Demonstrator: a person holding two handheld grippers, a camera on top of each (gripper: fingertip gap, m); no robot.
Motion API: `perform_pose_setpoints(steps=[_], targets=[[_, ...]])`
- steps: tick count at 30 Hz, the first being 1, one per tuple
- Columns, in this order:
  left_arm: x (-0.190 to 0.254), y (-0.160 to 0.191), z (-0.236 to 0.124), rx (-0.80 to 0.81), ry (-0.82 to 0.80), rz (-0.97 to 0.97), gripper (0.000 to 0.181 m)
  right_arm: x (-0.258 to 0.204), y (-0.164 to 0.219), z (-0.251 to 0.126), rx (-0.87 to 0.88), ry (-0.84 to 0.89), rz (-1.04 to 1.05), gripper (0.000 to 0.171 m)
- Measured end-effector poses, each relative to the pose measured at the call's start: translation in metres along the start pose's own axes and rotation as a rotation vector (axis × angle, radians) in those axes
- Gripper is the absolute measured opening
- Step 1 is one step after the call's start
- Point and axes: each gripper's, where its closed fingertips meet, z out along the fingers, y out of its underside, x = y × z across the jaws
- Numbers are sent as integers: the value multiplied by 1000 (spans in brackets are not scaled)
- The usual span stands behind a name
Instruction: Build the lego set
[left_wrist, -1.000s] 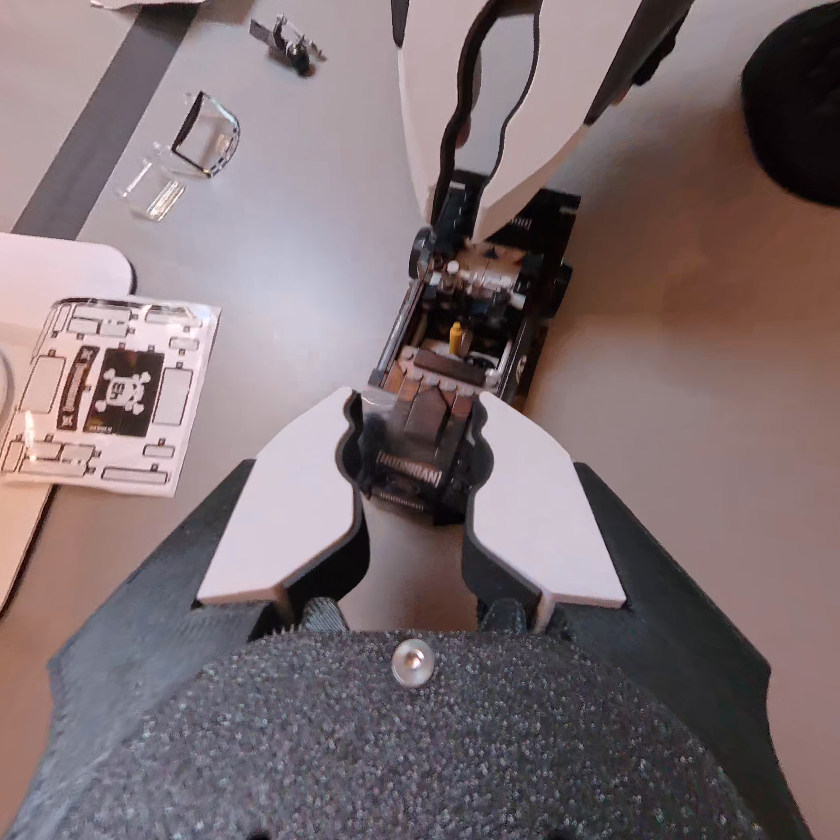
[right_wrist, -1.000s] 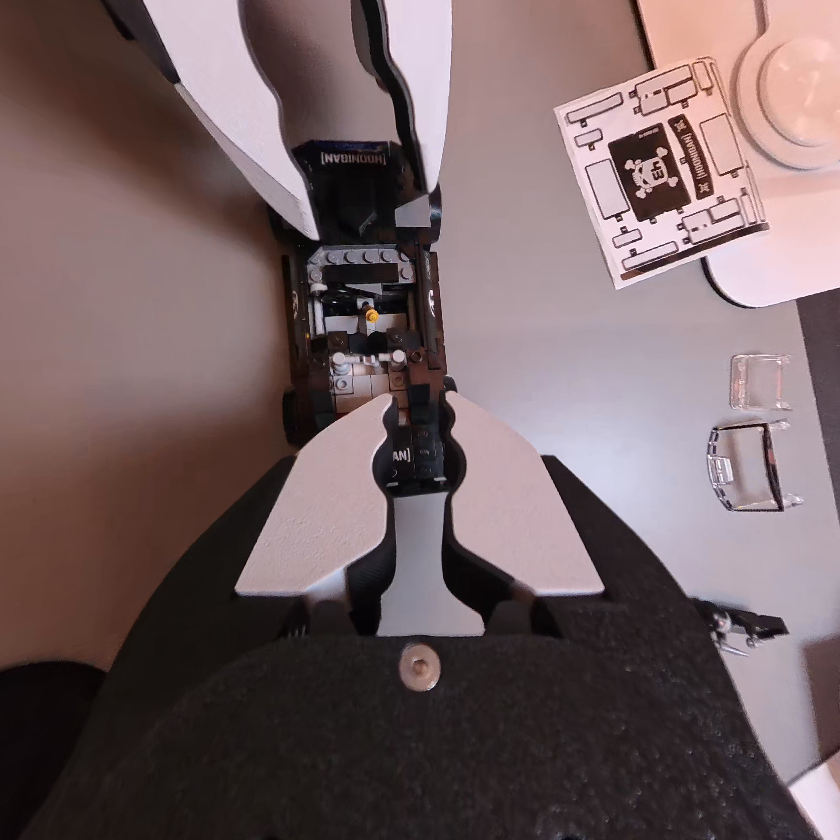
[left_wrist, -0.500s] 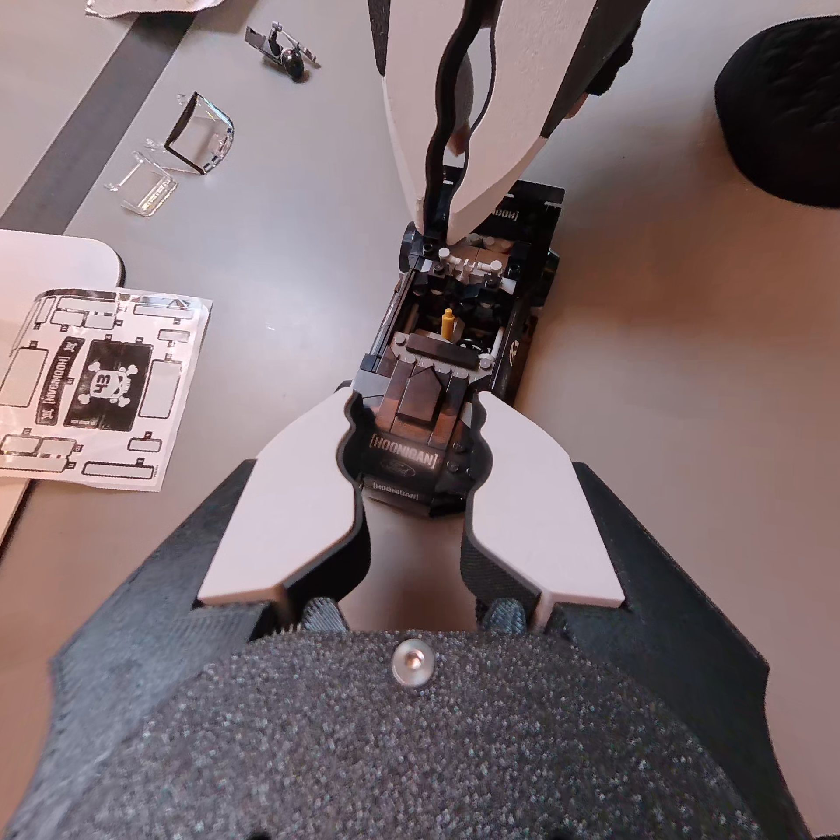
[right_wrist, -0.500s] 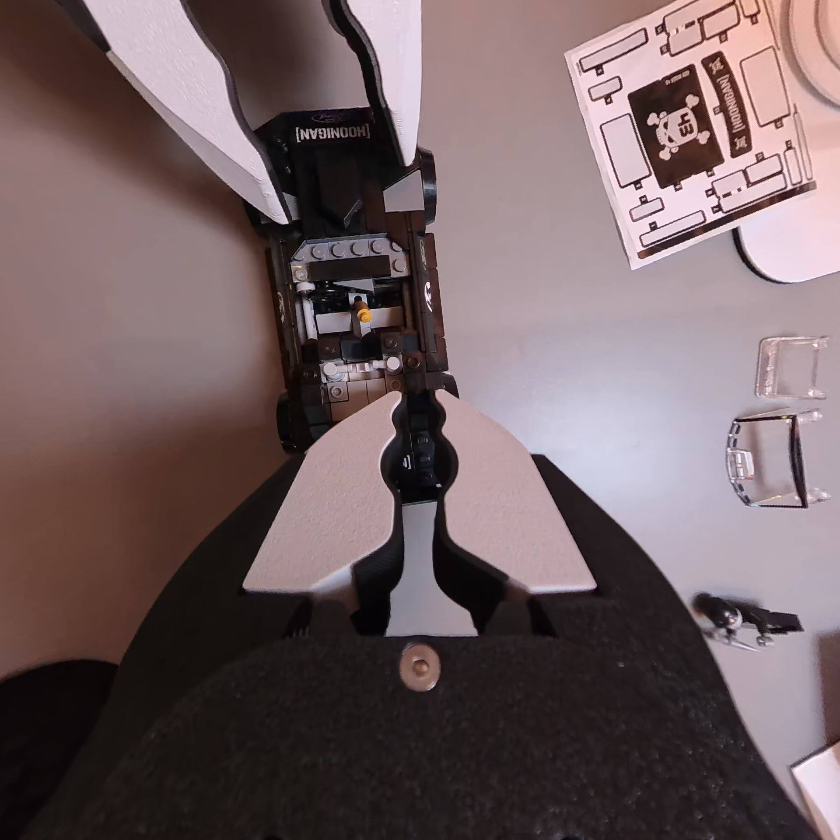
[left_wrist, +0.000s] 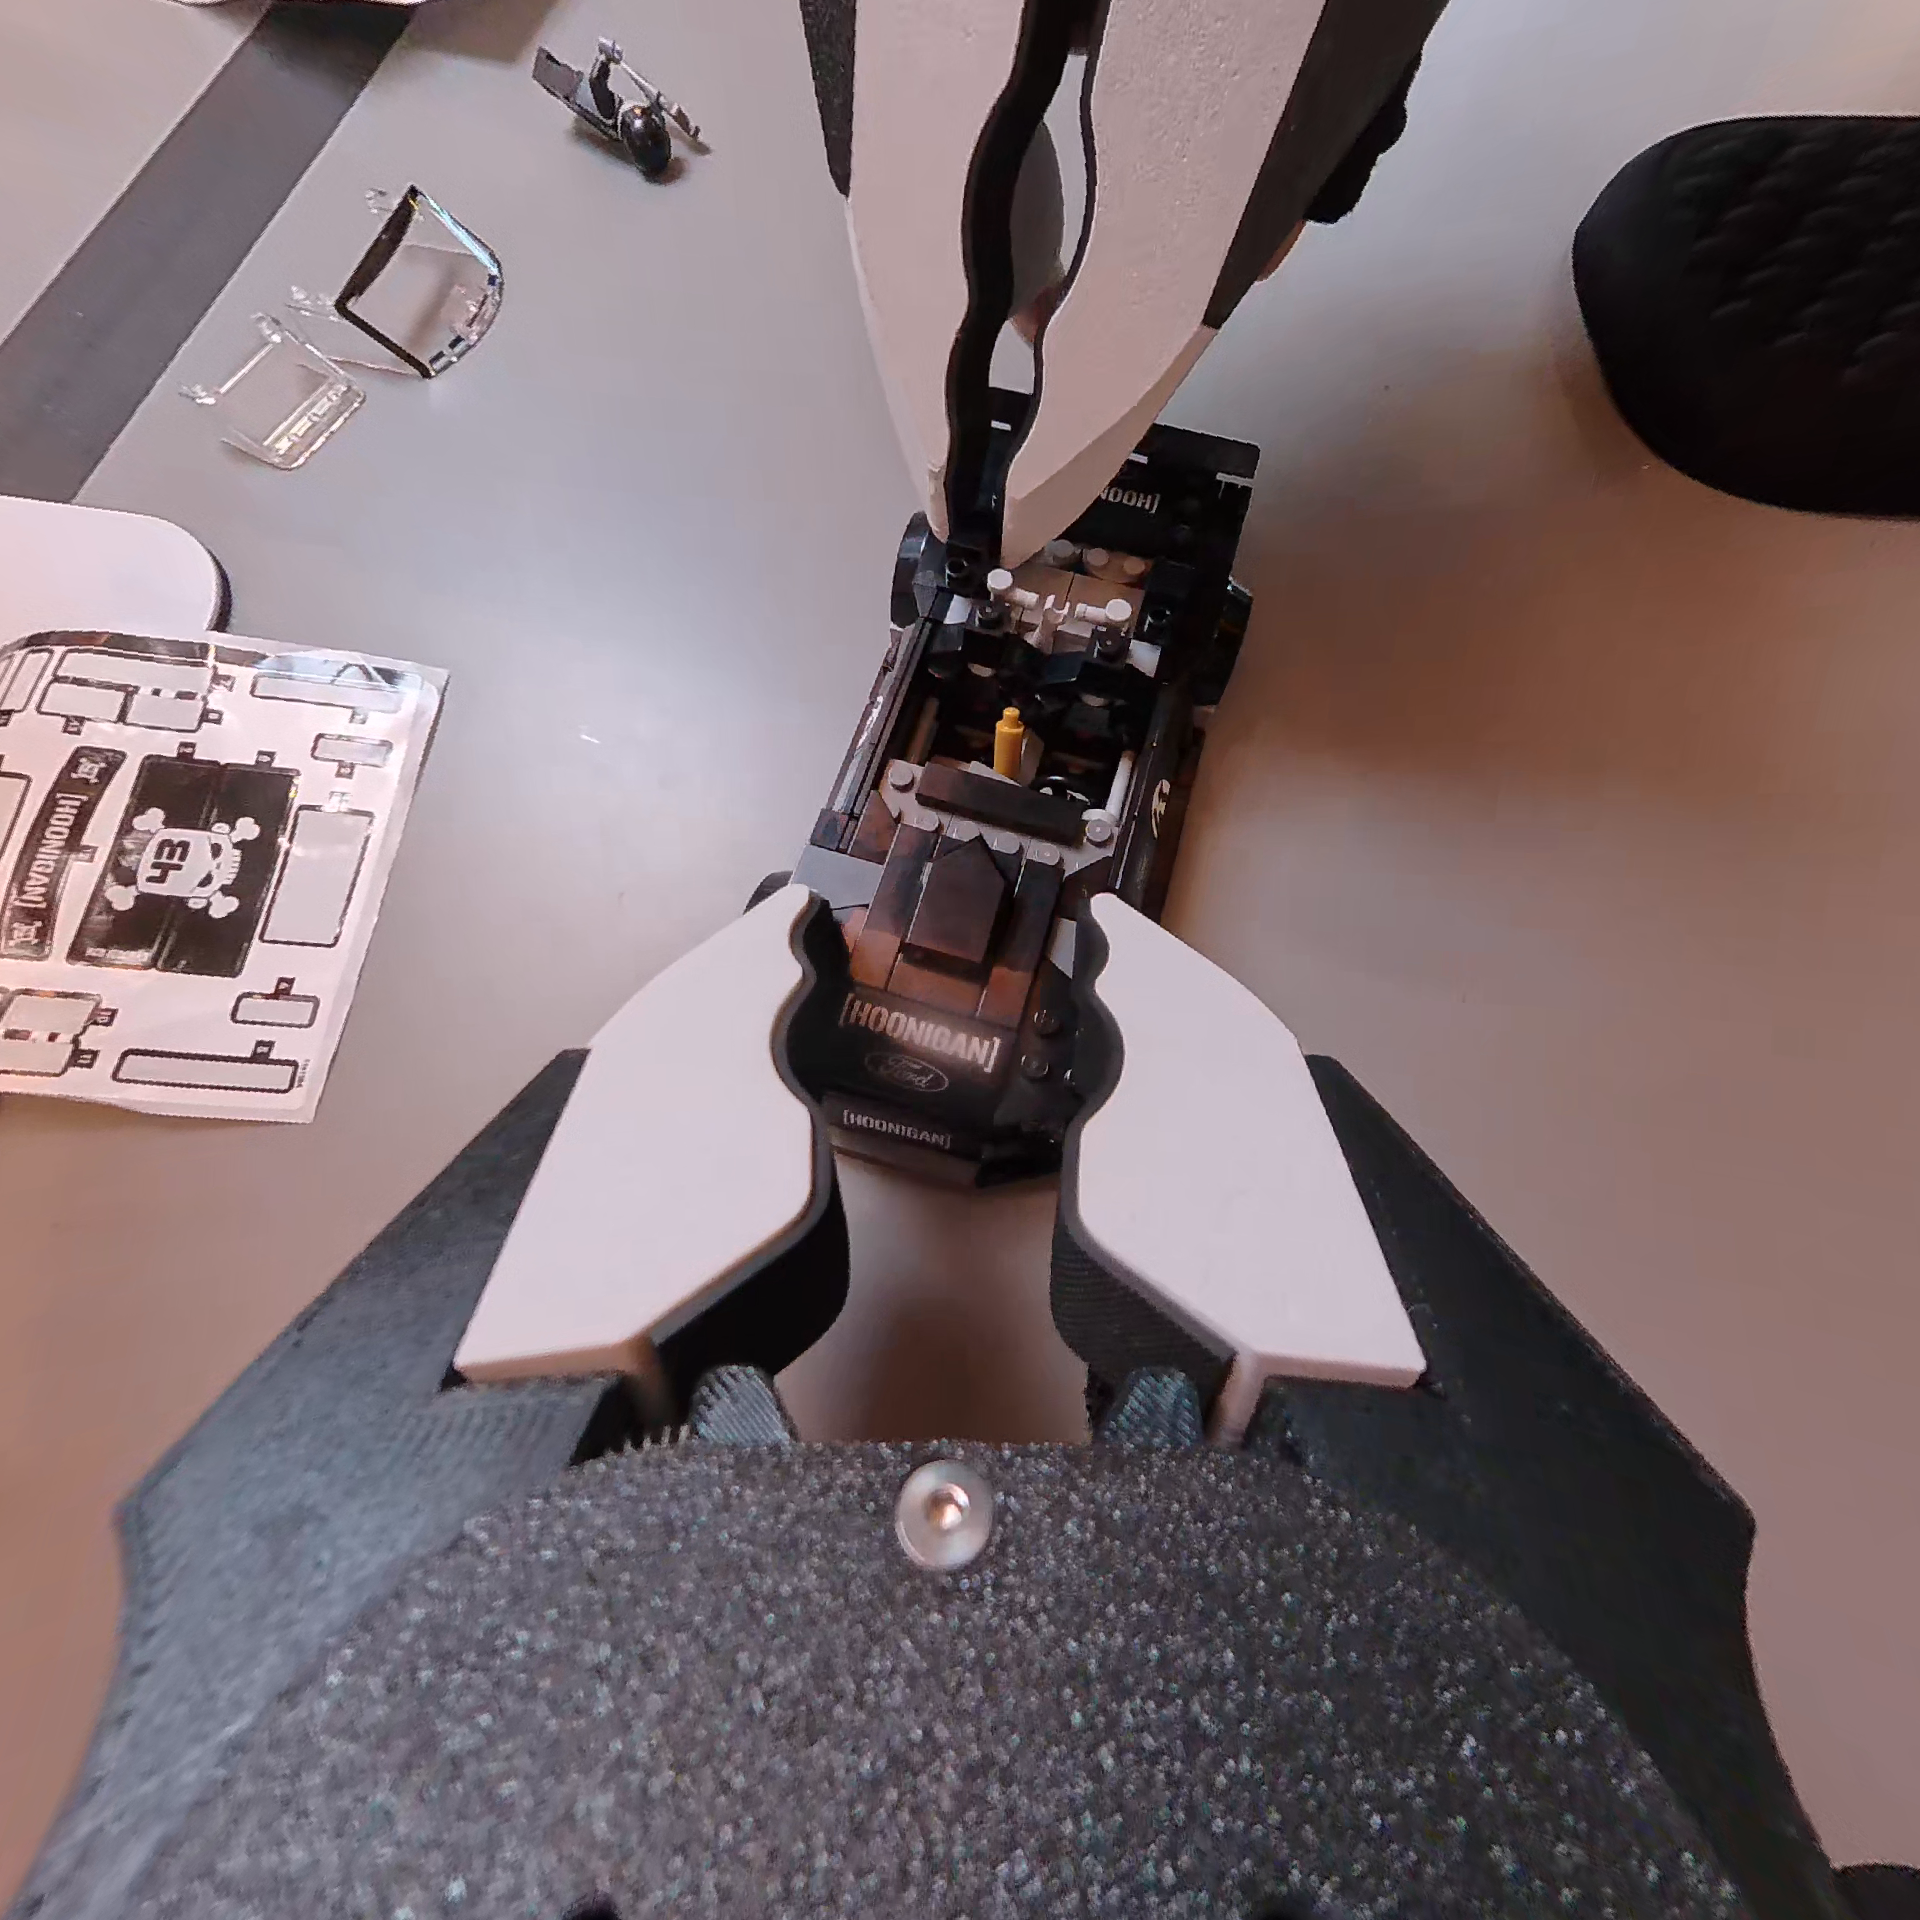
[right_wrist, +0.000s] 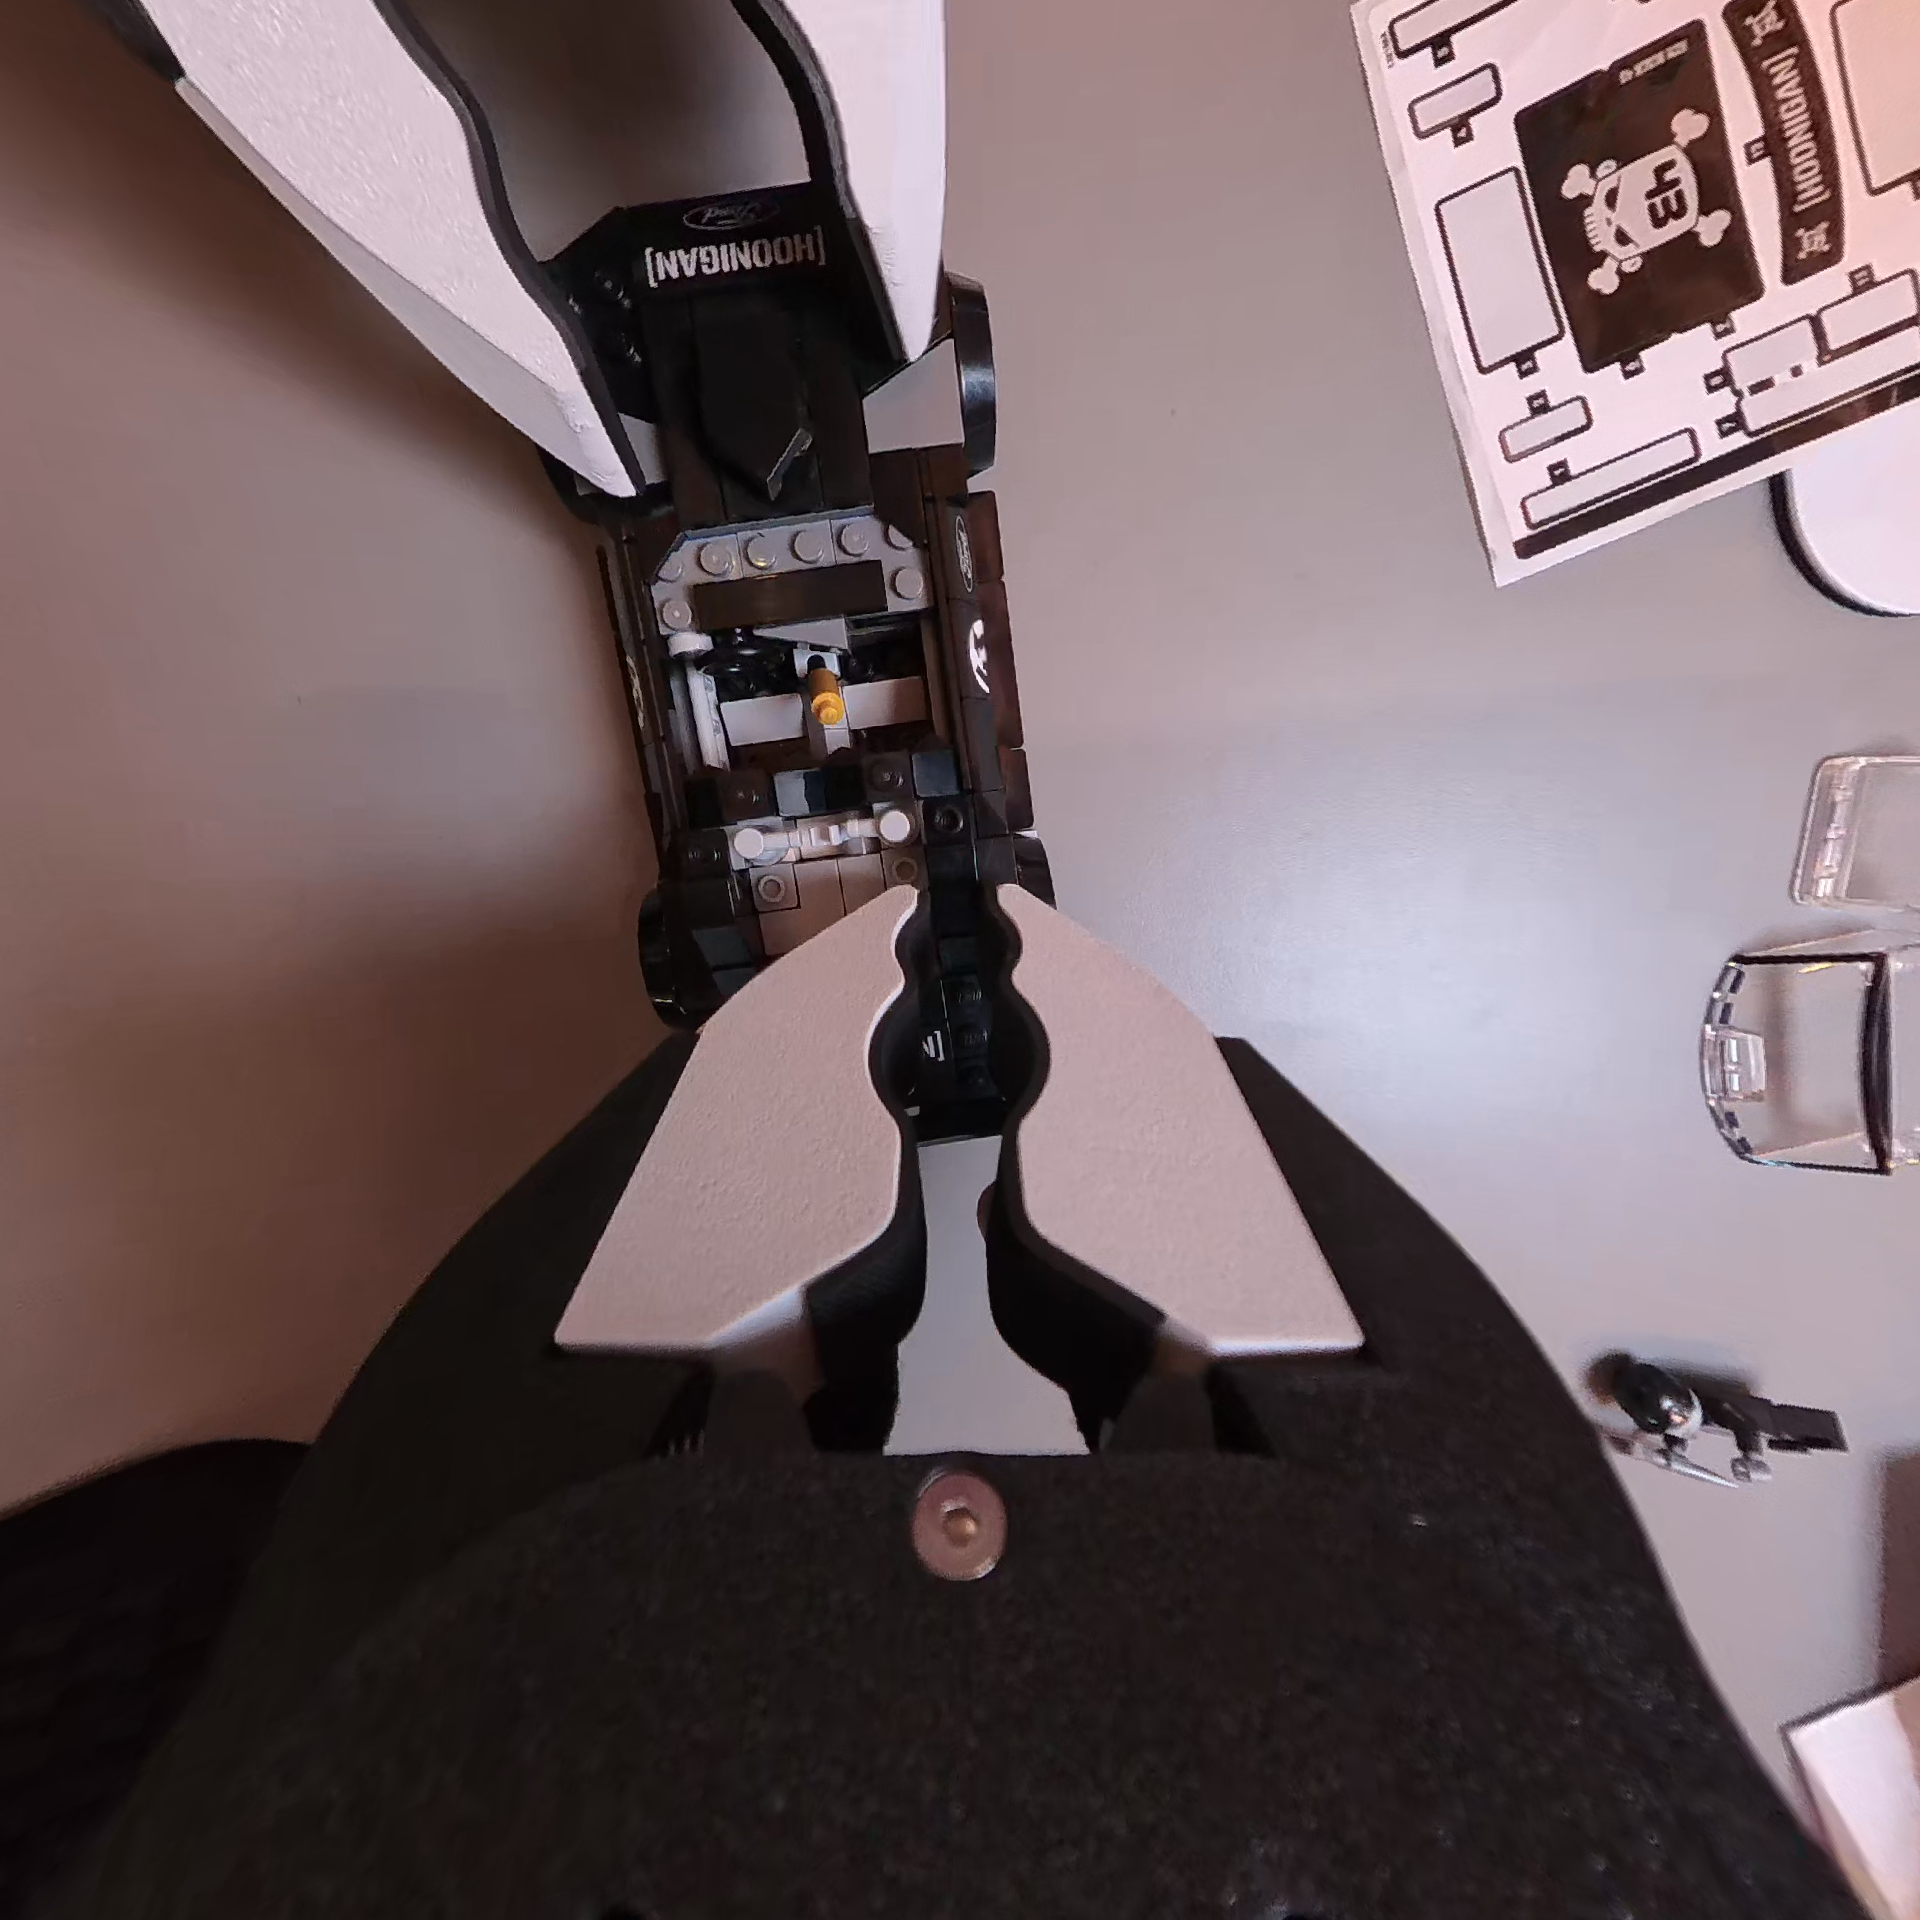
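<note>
A black lego car (left_wrist: 1164, 810) with an open cabin and a small yellow peg stands on the grey table. My left gripper (left_wrist: 951, 904) is shut on its labelled front hood, one finger on each side. My right gripper (left_wrist: 982, 540) comes from the far side, its fingers nearly together on a small black piece at the car's rear corner. In the right wrist view, the right gripper (right_wrist: 958, 891) pinches that black piece (right_wrist: 956, 868) on the car (right_wrist: 790, 603). The left gripper (right_wrist: 764, 405) holds the hood at the top.
A sticker sheet (left_wrist: 187, 873) (right_wrist: 1662, 260) lies partly on a white board (left_wrist: 104, 561). Two clear windscreen pieces (left_wrist: 416, 281) (left_wrist: 281, 405) and a small black and silver assembly (left_wrist: 623, 104) lie beyond. A black rounded object (left_wrist: 1766, 312) sits at the right. Across from one pair of fingers to the other is roughly 8 cm.
My right gripper's fingers have narrowed and shifted from over the cabin's rear towards the car's rear corner. The car has steadied in my left gripper, its hood now sharp.
</note>
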Motion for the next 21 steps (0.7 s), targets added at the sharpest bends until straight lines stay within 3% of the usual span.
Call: perform_pose_setpoints(steps=[10, 13, 21], targets=[[3, 1, 0, -5, 5, 17, 48, -1, -1, -4, 15, -1, -25, 12], [7, -3, -1, 5, 11, 31, 49, -3, -4, -23, 142, -12, 12, 30], [8, -11, -7, 59, -39, 35, 47, -31, 24, -49, 400, 144, 223, 29]])
